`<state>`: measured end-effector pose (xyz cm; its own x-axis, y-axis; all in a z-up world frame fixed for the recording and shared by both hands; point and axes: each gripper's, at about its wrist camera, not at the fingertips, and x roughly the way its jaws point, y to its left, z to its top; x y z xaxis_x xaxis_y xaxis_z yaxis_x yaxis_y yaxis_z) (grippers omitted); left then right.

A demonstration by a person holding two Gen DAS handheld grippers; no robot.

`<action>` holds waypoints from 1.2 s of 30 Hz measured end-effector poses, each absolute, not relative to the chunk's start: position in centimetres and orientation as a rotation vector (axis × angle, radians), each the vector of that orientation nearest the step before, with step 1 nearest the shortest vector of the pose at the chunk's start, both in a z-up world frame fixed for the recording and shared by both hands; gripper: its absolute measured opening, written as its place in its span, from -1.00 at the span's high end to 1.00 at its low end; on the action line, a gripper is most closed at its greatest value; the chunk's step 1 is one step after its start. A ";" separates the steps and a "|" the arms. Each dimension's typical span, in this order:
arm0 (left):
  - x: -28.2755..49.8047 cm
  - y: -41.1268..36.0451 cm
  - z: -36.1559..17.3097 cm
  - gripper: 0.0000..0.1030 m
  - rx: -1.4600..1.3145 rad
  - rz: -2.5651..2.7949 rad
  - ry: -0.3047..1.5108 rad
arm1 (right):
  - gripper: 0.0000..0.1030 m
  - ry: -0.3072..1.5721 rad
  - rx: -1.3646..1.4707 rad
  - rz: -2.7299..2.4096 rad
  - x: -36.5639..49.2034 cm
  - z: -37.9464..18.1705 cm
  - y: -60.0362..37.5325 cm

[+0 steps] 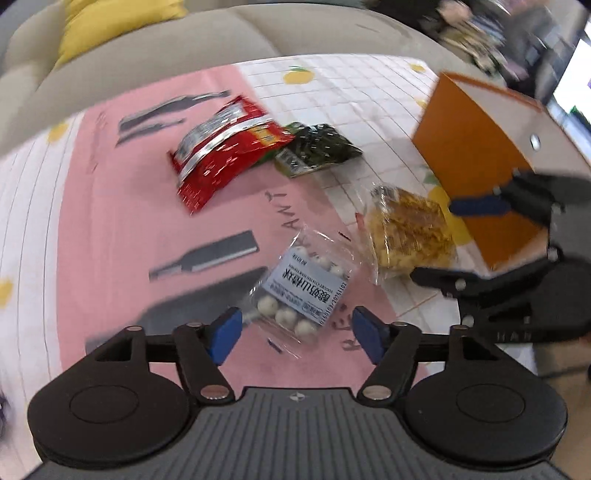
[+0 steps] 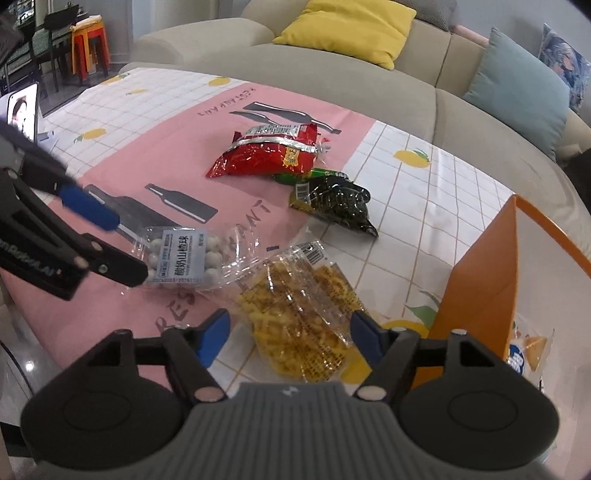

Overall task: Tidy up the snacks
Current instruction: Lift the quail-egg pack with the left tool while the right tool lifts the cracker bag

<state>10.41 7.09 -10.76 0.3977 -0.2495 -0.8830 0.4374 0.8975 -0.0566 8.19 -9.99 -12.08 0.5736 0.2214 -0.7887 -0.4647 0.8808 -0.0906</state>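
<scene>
Pink and white-checked tablecloth [image 2: 155,147] with bottle prints and lemons covers the table, and we see four snack packs lying loose on it. The red foil snack bag [image 2: 269,155] sits farthest back, its edge touching the dark green packet [image 2: 338,203] beside it. Nearer, we have the clear pack of white yogurt hawthorn balls [image 1: 299,291] on the pink part and the clear bag of yellow crisps [image 2: 299,325] on the checks, their wrappers touching.

Left gripper [image 1: 297,334] has its blue-padded jaws spread wide, nothing held; the ball pack lies just ahead between the tips, untouched. Right gripper [image 2: 290,334] also stands well open and empty, poised over the near end of the crisps bag. An orange paper bag [image 2: 484,288] stands upright at the right, with another snack pack [image 2: 528,350] beside its base. Beige sofa [image 2: 332,74] with a yellow cushion [image 2: 351,26] behind.
</scene>
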 end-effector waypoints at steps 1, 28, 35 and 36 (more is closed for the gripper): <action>10.6 6.8 -11.0 -0.61 0.228 -0.455 1.075 | -0.38 0.877 -0.311 0.409 8.5 -12.3 -9.9; 13.4 6.0 -14.3 -0.54 0.086 -0.366 1.131 | -0.84 1.062 -0.112 0.422 15.7 -13.1 -11.6; 13.2 5.5 -14.8 -0.60 0.176 -0.390 1.104 | -0.93 1.082 -0.302 0.499 14.2 -13.6 -10.8; 13.3 5.5 -14.9 -0.60 0.178 -0.394 1.102 | -0.93 1.081 -0.330 0.500 14.0 -13.9 -10.6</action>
